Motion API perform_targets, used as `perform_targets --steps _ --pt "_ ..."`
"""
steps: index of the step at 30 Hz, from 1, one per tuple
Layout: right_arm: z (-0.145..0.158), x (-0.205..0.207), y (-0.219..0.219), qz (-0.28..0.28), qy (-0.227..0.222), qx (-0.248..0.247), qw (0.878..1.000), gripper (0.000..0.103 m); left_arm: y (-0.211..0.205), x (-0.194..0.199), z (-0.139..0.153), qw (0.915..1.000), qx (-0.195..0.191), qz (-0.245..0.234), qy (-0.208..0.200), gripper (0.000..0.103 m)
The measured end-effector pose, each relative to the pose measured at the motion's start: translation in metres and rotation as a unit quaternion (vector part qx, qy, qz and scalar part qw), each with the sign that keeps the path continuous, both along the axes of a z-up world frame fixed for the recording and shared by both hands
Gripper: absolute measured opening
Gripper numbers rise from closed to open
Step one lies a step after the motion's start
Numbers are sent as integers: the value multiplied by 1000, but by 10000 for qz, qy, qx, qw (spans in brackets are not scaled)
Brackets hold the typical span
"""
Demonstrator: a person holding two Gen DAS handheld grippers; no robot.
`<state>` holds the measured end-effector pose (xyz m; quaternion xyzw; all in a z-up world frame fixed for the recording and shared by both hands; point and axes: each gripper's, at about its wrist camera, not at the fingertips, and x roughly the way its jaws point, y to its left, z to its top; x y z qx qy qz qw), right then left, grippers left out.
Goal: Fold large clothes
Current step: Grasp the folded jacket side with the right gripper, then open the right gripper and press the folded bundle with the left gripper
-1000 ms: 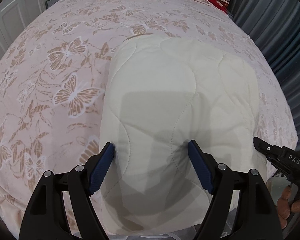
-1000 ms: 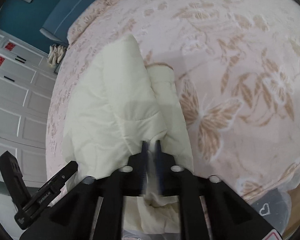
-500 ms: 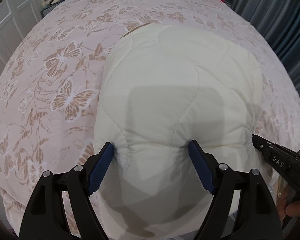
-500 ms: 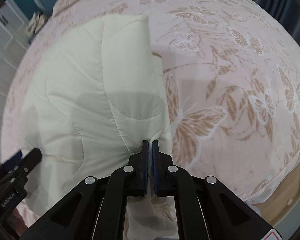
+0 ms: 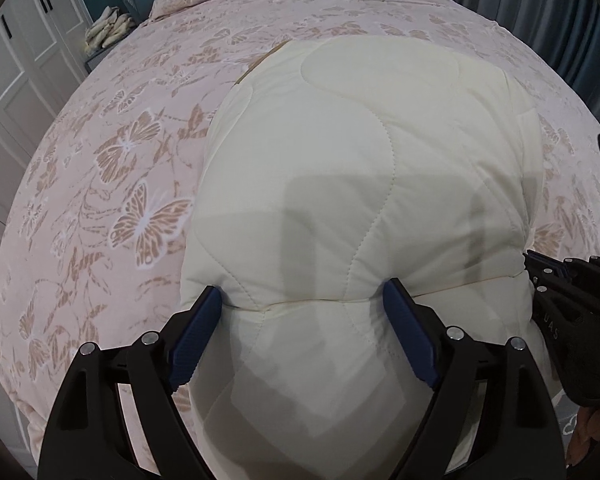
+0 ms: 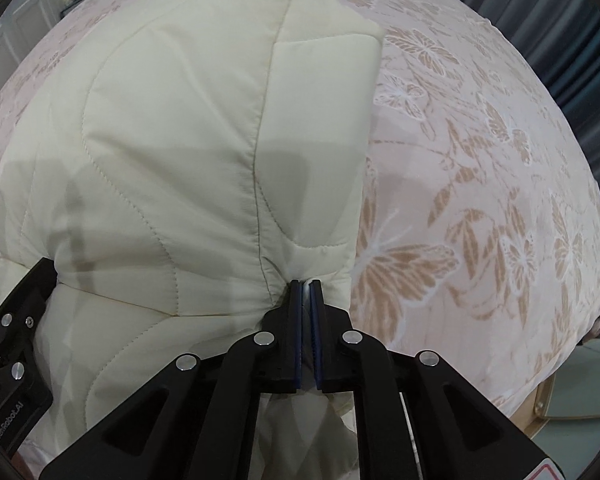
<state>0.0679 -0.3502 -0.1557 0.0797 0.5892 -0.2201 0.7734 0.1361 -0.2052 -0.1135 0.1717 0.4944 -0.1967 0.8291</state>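
Cream quilt [image 6: 172,152] now flatter and wider across the bedspread [image 6: 480,168].

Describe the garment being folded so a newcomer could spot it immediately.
Start at the bed, covered in a pink butterfly-print spread. At its near edge lies the cream quilted garment, plain and puffy with curved stitching, the only unpatterned fabric there.

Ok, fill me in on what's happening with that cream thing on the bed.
A person is folding a cream quilted garment on a bed with a butterfly-print bedspread, using a handheld tool in each hand. The right tool is shut on the garment's near right edge, pinching the fabric. The left tool is open, its blue pads pressed against the padded fabric on either side of a bulge without gripping it. The garment lies as a thick bundle, its near end hanging over the bed edge.
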Motion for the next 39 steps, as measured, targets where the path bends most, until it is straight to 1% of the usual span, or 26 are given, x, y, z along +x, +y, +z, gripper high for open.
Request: perform_targets --steps 8,11,12,13,14,15,16,17,19,20,21,23,24,26,28,30,33,36,39 --pt "-4 2 2 14 -11 -54 10000 10 -3 -4 -6 9997 15 14 -235 81" --pt "2 -2 2 -52 -193 39 9998 10 -2 -4 -2 9997 -37 39 -235 81" --pt "8 -5 0 -98 -282 101 9995 11 1 -4 3 9998 -105 61 -180 81" --pt "21 -13 -4 -230 -486 251 9982 12 4 -3 9 9997 -175 111 -105 82" --pt "30 -18 -7 -325 -630 374 9968 18 8 -1 12 9996 -217 160 -30 84" --pt "39 -25 -13 -453 -769 530 9946 24 14 1 16 9993 -262 267 80 90" --pt "45 -30 -18 -572 -852 630 9927 39 21 3 19 9985 -347 372 195 93" --pt "49 -34 -23 -663 -909 694 9912 53 27 5 20 9978 -427 431 276 93" --pt "49 -40 -35 -801 -998 980 9869 63 42 10 19 9949 -608 636 501 98" --pt "46 -41 -40 -835 -1001 1127 9850 65 50 12 17 9930 -703 712 626 98" --pt "40 -43 -45 -894 -992 1393 9812 66 54 14 14 9913 -794 745 744 98" --pt "27 -45 -56 -1053 -1036 1937 9699 67 62 20 6 9852 -1051 820 1079 98" --pt "20 -45 -60 -1141 -1069 2189 9631 67 64 23 4 9831 -1118 846 1174 98" --pt "12 -44 -63 -1207 -1070 2390 9575 68 65 26 -2 9786 -1240 907 1367 98" --pt "7 -38 -60 -1138 -1025 2376 9592 68 62 27 -5 9774 -1275 893 1433 98" --pt "5 -34 -56 -1054 -971 2305 9625 68 56 27 -6 9793 -1216 817 1395 98" --pt "-2 -24 -53 -962 -883 2244 9657 68 46 26 -6 9850 -981 717 1223 98" --pt "-9 -18 -55 -992 -901 2392 9617 68 39 27 -7 9879 -835 711 1096 98" --pt "-20 -12 -59 -1017 -986 2655 9537 68 34 30 -8 9891 -747 724 1045 98"
